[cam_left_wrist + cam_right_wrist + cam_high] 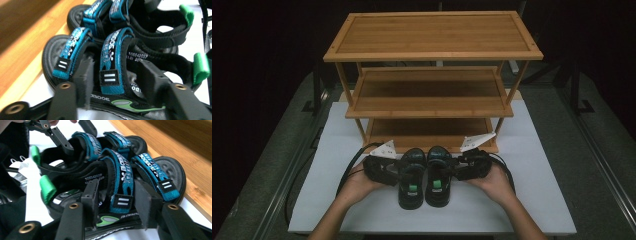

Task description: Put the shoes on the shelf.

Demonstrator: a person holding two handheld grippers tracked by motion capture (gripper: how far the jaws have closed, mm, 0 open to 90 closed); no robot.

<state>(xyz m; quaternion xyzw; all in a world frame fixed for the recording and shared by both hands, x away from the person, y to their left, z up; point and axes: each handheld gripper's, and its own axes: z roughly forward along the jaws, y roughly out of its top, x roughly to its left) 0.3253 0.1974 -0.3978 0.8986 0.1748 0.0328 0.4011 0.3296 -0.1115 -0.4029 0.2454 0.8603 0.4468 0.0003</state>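
Two black sandals with teal straps and green heel tabs stand side by side on the white table, toes toward the rack. My left gripper reaches in from the left over the left sandal. In the left gripper view its pads flank that sandal's middle teal strap with a small gap, so the left gripper is open. My right gripper comes in from the right over the right sandal. It is open too, and its pads straddle the middle strap.
A three-shelf wooden shoe rack stands just behind the sandals; its bottom shelf is bare. The white table stretches out to both sides. Black cables trail from the grippers. Dark floor lies around the table.
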